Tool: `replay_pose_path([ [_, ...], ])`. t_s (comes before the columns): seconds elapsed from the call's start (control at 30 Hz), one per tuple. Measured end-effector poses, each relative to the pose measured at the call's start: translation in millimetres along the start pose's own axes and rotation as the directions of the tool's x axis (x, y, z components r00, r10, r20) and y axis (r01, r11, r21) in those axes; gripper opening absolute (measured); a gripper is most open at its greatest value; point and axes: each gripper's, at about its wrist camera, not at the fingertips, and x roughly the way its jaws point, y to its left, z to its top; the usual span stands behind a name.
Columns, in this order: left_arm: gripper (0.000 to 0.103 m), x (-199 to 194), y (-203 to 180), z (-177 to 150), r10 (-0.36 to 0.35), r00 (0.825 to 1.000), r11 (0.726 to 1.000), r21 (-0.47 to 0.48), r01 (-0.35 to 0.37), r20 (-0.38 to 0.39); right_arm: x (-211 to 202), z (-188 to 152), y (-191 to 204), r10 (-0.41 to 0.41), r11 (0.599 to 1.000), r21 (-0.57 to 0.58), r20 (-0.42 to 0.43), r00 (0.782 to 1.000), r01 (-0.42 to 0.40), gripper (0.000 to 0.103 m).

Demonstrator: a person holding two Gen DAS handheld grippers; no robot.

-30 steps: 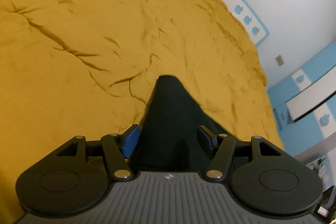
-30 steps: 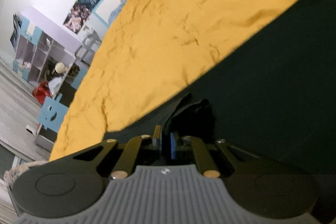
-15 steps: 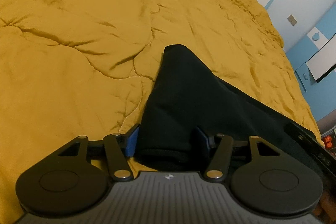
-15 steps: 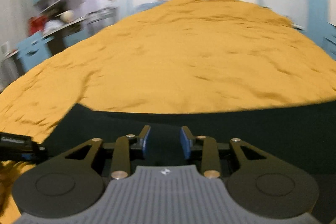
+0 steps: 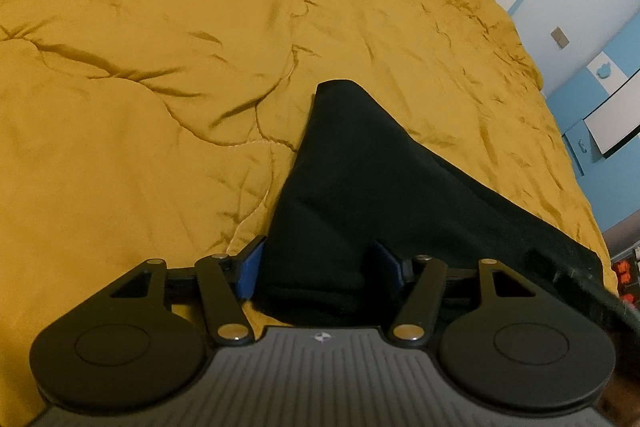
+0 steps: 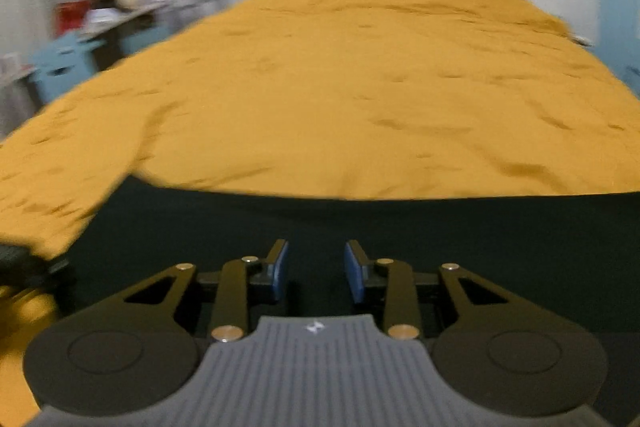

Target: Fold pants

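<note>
Black soft fabric pants [image 5: 360, 187] lie on a mustard quilted bed [image 5: 160, 67]. The left tool [image 5: 316, 267] is spread around a folded end; the right tool [image 6: 316, 273], jaws just narrowing, is parted above the cloth. Lifting unpinched cloth could undo the fold.

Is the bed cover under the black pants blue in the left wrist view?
No: the bed cover around the black pants is mustard yellow; blue appears only on the walls behind.

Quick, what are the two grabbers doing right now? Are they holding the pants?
Left gripper: open, black pants between its fingers, not pinched.
Right gripper: open over the pants, holding nothing; its jaws just opened, then narrowed a little.
</note>
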Motion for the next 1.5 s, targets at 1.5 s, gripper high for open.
replay_pose_path([
  [1.5,0.071,21,-309,-125,-0.032,0.992,0.917,0.399,-0.019,0.121,-226,-137,-337,-0.307,0.578,0.812,0.126,0.943,0.08,0.041],
])
